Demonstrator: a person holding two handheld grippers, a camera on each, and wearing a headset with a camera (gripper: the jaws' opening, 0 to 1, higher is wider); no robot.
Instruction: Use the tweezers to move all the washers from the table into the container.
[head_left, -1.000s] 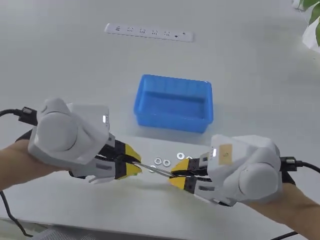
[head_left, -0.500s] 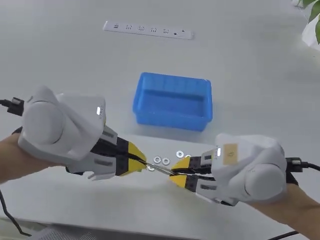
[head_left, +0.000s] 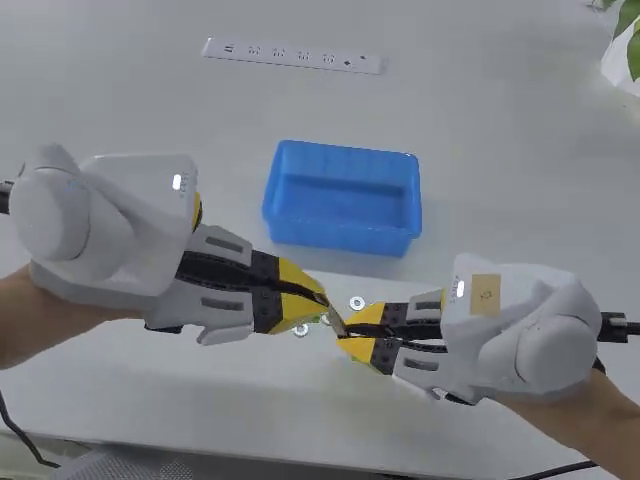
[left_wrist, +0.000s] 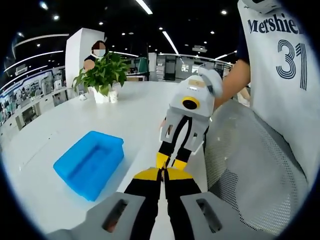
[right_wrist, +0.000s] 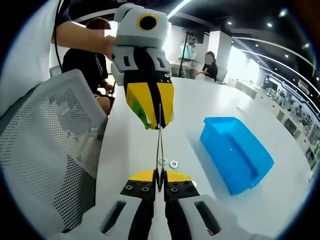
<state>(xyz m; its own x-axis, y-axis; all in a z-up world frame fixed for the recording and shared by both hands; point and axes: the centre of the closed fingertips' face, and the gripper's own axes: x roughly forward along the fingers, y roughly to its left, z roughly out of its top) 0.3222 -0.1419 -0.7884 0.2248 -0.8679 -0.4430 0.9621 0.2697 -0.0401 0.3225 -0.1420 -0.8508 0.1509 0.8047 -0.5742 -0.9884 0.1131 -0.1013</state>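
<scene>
The left claw (head_left: 320, 305) comes in from the left, held low over the counter (head_left: 520, 150), and points to the right and a little down. The right claw (head_left: 346, 333) comes in from the right and points back at it. The two yellow tips are almost touching, just in front of the container (head_left: 345, 195).

Both claws are clenched. The right claw grips one end of the tweezers (right_wrist: 159, 145). In the right gripper view the thin metal tweezers go straight up from its closed tips into the slit between the closed tips of the left claw (right_wrist: 149, 107), so the left claw grips the other end. In the left gripper view its own tips (left_wrist: 162, 172) are pressed together, right up against the right claw (left_wrist: 170, 162).

The tweezers (head_left: 333, 322) are slim and silver, and in the head view just a short bit shows between the claws. The washers (head_left: 357, 303) are small shiny rings that lie flat on the counter beside the claw tips. Two of them (right_wrist: 168, 162) lie side by side near the tweezers. The container is a blue box with nothing in it.

A second ago the claws were farther apart and a longer piece of the tweezers showed between them. The left claw has moved closer to the right one.
</scene>
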